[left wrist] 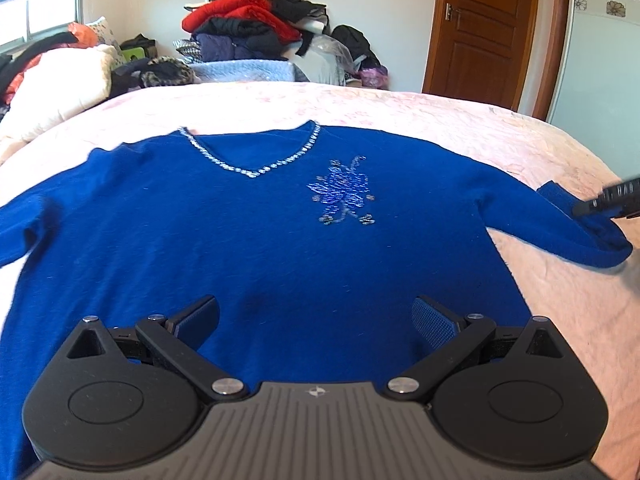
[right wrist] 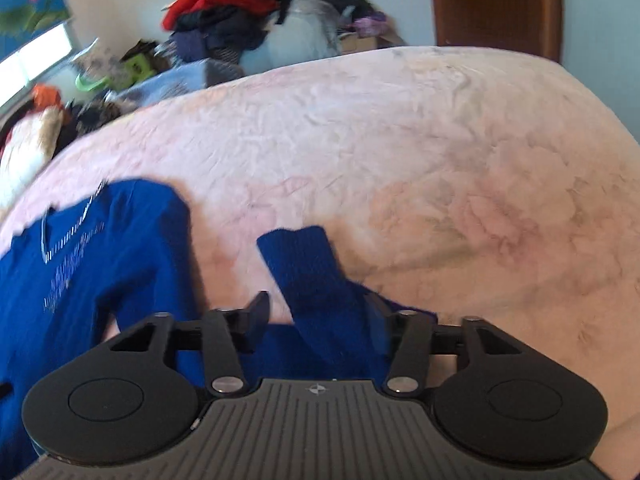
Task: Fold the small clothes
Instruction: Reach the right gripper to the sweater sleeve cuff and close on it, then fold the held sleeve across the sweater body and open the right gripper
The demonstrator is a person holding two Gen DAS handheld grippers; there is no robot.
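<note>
A royal blue V-neck sweater (left wrist: pixel 256 232) with a rhinestone neckline and a sparkly flower motif lies flat, front up, on the pink bedspread (left wrist: pixel 400 108). My left gripper (left wrist: pixel 316 320) is open and empty, hovering over the sweater's lower body. In the right wrist view, the sweater's right sleeve (right wrist: pixel 316 280) runs up between the fingers of my right gripper (right wrist: pixel 318 312). The jaws stand apart around the sleeve and the view is blurred. The right gripper's tip also shows at the sleeve cuff in the left wrist view (left wrist: pixel 608 200).
A heap of red, black and dark clothes (left wrist: pixel 256 20) sits beyond the bed's far edge. Pillows and more clothes (left wrist: pixel 56 76) lie at the far left. A brown wooden door (left wrist: pixel 488 28) is at the back right. The bedspread (right wrist: pixel 440 160) spreads right of the sweater.
</note>
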